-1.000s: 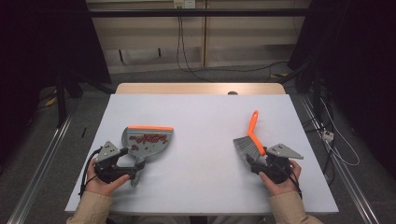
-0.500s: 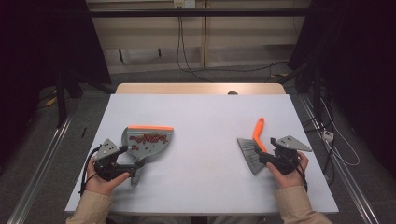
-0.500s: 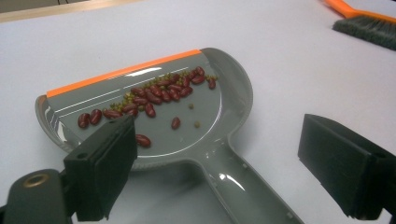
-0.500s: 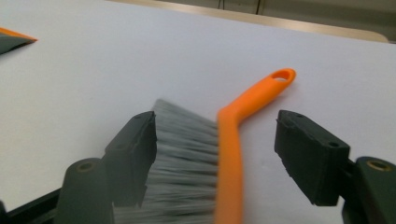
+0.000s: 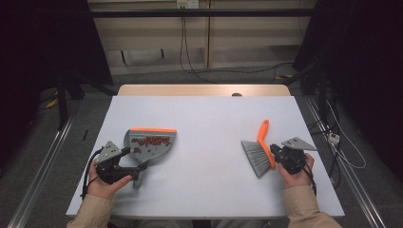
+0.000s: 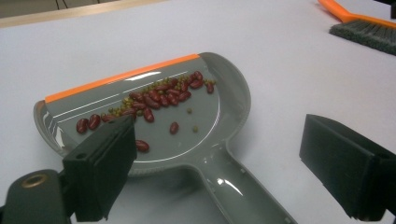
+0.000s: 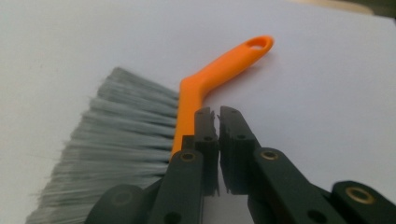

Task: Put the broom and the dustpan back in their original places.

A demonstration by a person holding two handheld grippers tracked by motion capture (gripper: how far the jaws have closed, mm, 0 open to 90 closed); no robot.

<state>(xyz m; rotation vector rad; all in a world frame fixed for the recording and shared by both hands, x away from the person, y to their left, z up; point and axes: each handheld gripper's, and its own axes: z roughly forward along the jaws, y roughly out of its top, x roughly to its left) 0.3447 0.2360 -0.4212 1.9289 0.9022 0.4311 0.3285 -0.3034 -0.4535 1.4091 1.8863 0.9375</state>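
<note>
Grey plastic dustpan with orange lip (image 6: 154, 112), loaded with red beans (image 6: 161, 95), lies flat on the white worktop (image 5: 209, 123); left claw (image 6: 224, 172) gapes wide over its handle, gripping nothing. Right claw (image 7: 217, 140), jaws nearly together and apparently empty, sits beside the orange-handled grey-bristled brush (image 7: 187, 107) lying at the worktop's right. Best closing squarely on the handle, then lifting level to avoid spilling.

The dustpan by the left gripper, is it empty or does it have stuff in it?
Not empty: the dustpan lies flat on the table, holding red beans and small green ones near its orange lip.
</note>
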